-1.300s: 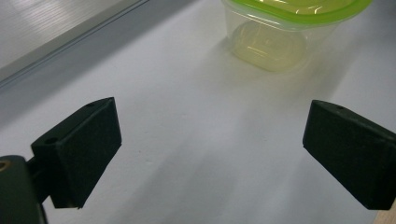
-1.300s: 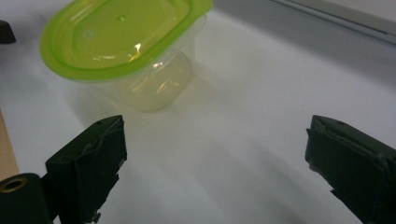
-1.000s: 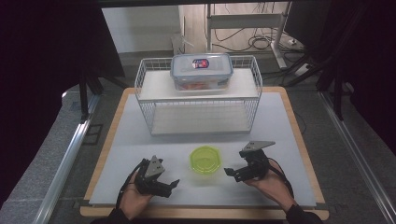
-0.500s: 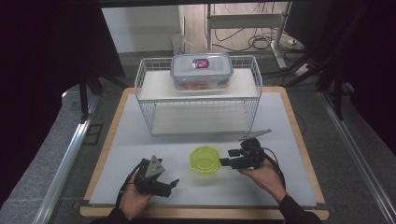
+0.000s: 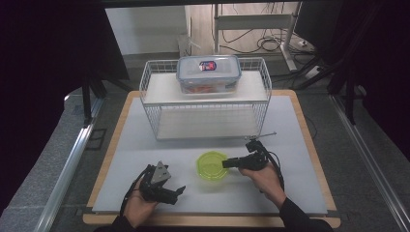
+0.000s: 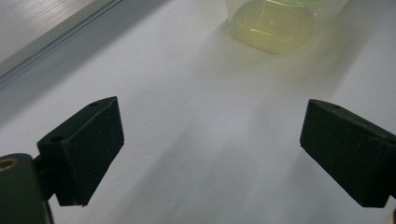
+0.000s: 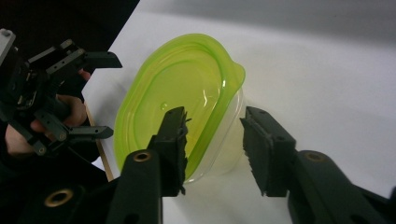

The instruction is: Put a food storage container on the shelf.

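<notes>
Right gripper [image 5: 227, 163], held in the person's right hand [image 5: 263, 176] at lower centre-right of the high view, straddles the rim of a lime-green plastic container [image 5: 213, 166] on the white table [image 5: 300, 145]. Its jaws have just been closing; in the right gripper view one pad sits inside the container [image 7: 187, 98] and the other outside its clear wall, a gap showing on both sides. Left gripper [image 5: 180, 189], at lower left of the high view, rests low over the table with jaws wide apart and nothing between them. Behind, at upper centre, a white wire rack [image 5: 159, 104] carries a lidded clear box [image 5: 209, 73].
</notes>
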`<state>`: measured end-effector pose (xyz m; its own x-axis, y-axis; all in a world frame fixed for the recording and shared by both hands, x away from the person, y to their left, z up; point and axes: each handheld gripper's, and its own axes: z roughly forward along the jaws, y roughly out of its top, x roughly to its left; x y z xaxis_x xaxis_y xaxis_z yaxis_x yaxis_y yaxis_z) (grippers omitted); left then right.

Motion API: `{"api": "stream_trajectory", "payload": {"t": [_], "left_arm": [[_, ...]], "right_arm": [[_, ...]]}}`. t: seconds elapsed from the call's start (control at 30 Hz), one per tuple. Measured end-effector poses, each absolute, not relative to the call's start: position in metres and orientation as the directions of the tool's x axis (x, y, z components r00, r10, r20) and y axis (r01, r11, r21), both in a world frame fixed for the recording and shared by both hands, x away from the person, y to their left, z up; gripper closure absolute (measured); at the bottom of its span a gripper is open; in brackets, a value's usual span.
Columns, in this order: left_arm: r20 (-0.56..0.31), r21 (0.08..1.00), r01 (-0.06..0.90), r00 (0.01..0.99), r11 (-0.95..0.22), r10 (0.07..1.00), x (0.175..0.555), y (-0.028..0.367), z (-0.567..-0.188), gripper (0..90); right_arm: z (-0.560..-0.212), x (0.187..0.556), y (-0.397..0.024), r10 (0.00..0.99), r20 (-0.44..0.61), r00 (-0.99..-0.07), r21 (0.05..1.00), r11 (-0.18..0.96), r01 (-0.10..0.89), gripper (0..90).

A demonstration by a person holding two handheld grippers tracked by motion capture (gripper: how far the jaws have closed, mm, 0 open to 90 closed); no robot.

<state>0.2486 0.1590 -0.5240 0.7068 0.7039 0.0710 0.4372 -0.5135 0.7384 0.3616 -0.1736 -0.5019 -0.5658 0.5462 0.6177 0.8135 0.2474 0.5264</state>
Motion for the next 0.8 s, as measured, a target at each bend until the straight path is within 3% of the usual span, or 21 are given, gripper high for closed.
{"api": "stream_trajectory", "payload": {"t": [0.27,0.53,0.8], "left_arm": [[0.072,0.734,0.439,0.708,-0.518,0.702,0.248,0.158,-0.525,6.2],[0.075,0.734,0.437,0.708,-0.519,0.702,0.248,0.158,-0.524,6.2],[0.056,0.756,0.443,0.69,-0.482,0.722,0.249,0.162,-0.522,4.6]], "right_arm": [[-0.506,0.369,-0.173,0.503,0.693,-0.516,0.48,0.212,0.851,80.6],[-0.5,0.367,-0.169,0.499,0.68,-0.537,0.494,0.229,0.839,81.6],[-0.482,0.367,-0.176,0.468,0.701,-0.538,0.523,0.176,0.834,81.7]]}}
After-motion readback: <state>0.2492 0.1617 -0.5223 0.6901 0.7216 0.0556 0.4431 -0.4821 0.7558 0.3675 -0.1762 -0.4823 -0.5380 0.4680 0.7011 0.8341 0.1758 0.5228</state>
